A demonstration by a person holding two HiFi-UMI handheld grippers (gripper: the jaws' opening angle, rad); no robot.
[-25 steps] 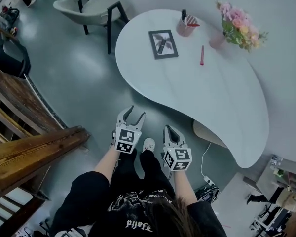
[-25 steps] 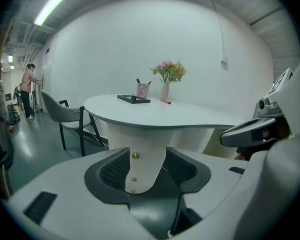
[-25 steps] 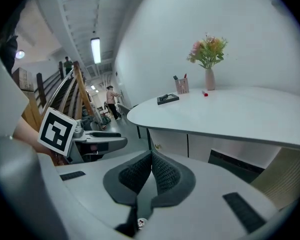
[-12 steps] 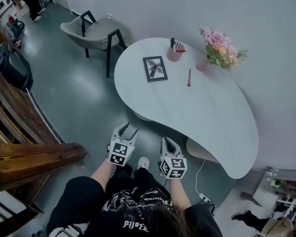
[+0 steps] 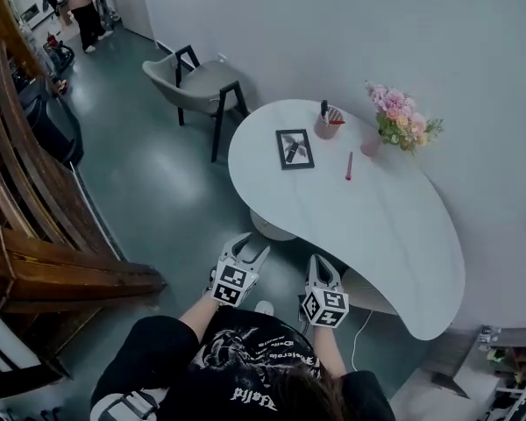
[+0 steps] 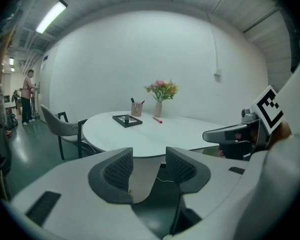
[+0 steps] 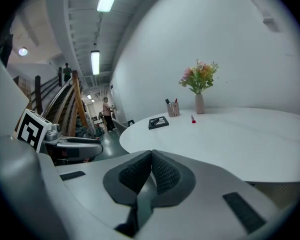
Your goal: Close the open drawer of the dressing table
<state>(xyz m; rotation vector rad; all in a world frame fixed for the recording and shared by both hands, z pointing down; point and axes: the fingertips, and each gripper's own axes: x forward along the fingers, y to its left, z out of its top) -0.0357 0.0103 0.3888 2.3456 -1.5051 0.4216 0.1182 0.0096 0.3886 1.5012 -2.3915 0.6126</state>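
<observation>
Lifting higher than a second ago, the spread, empty left gripper (image 5: 251,253) and pressed-together right gripper (image 5: 319,268) hang clear of the white curved dressing table (image 5: 377,217); the beige panel (image 5: 368,292) beneath its edge, perhaps the drawer, stays unpushed

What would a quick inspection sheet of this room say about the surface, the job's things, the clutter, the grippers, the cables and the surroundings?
Surface: white curved dressing table, top mostly bare.
Job's things: a beige part juts out under the table's near edge, possibly the open drawer; neither gripper touches it.
Clutter: dark tray, pen cup, red pen and vase of flowers, all at the far end.
Grippers: left gripper open, empty; right gripper shut, empty.
Cables: white cable on the floor by the table.
Surroundings: grey chair, wooden stair rail, a person far off.
</observation>
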